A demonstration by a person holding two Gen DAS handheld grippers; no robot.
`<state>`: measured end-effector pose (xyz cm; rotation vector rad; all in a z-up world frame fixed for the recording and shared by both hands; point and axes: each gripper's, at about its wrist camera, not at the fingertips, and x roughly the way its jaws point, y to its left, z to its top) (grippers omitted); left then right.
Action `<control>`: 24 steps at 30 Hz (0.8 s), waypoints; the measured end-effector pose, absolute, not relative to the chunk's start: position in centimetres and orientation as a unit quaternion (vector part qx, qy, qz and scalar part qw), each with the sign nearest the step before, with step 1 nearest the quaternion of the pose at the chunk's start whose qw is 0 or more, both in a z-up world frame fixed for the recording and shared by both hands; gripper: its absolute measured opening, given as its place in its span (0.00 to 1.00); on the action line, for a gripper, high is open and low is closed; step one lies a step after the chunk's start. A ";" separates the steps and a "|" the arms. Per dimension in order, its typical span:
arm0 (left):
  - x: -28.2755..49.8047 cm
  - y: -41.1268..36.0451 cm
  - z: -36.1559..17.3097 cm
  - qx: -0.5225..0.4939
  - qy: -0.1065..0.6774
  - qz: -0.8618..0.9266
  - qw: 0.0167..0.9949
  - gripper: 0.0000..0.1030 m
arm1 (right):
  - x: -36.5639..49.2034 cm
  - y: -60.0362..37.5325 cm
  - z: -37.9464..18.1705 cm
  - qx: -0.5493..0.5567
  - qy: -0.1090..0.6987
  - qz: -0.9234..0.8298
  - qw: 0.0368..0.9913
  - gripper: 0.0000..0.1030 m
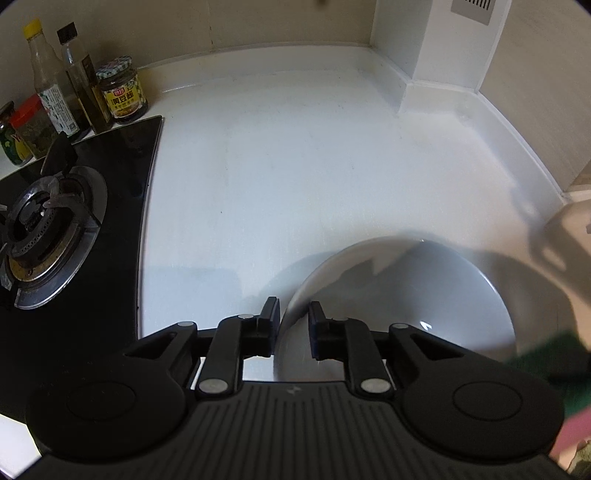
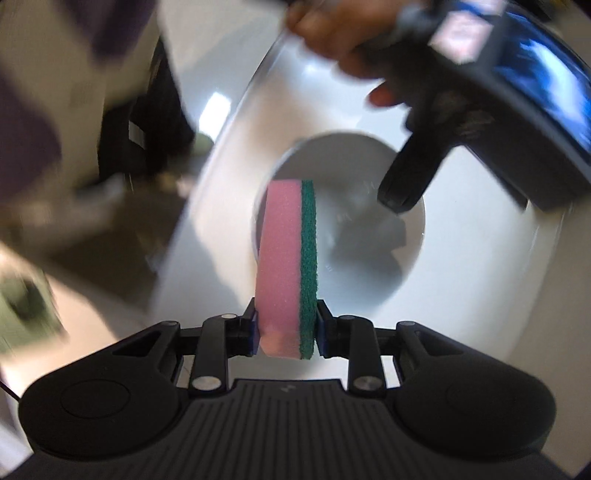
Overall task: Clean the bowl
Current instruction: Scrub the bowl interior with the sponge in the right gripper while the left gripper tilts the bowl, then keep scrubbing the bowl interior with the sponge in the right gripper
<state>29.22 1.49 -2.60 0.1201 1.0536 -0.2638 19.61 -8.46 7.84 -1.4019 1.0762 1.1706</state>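
1. My left gripper [image 1: 291,321] points steeply down at the white desk [image 1: 277,166], and its jaws stand apart with the near rim of the white bowl [image 1: 406,288] running between them; the pads do not press on the rim, so the bowl is released.
2. The bowl sits on the desk just ahead and to the right of my left gripper, its hollow open upward.
3. My right gripper [image 2: 286,328] points straight down and is clenched on a sponge [image 2: 286,258], pink foam toward its left finger, green scouring layer toward its right.
4. The sponge stands on edge and reaches forward from the jaws, hanging above the bowl [image 2: 369,236] without touching it as far as I can tell.
5. In the right wrist view, my left gripper [image 2: 406,192] shows ahead and to the right, held by my hand [image 2: 332,33], its tip at the far rim of the bowl.
6. To the left of my left gripper lies a black glass hob [image 1: 122,206] with a gas burner [image 1: 40,229].
7. Beyond the hob, far ahead on the left, stand a yellow-capped bottle [image 1: 48,88], a dark oil bottle [image 1: 83,85] and a jar with a checked lid [image 1: 123,92].
8. The right wrist view is blurred on its left side, and I cannot tell what lies there.
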 end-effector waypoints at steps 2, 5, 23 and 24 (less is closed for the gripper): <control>29.8 1.4 -2.7 0.054 0.501 -0.129 0.854 0.23 | 20.5 -9.0 8.4 -0.519 0.469 0.478 0.532 0.24; 30.6 1.6 -2.8 0.042 0.508 -0.134 0.850 0.22 | 22.7 -9.4 8.2 -0.431 0.498 0.452 0.602 0.24; 25.9 3.3 -2.9 -0.016 0.593 -0.124 0.795 0.16 | 19.1 -10.0 2.2 -0.717 0.251 0.380 0.527 0.24; 26.0 3.1 -2.8 -0.007 0.589 -0.129 0.798 0.16 | 18.7 -10.2 1.6 -0.741 0.223 0.389 0.499 0.24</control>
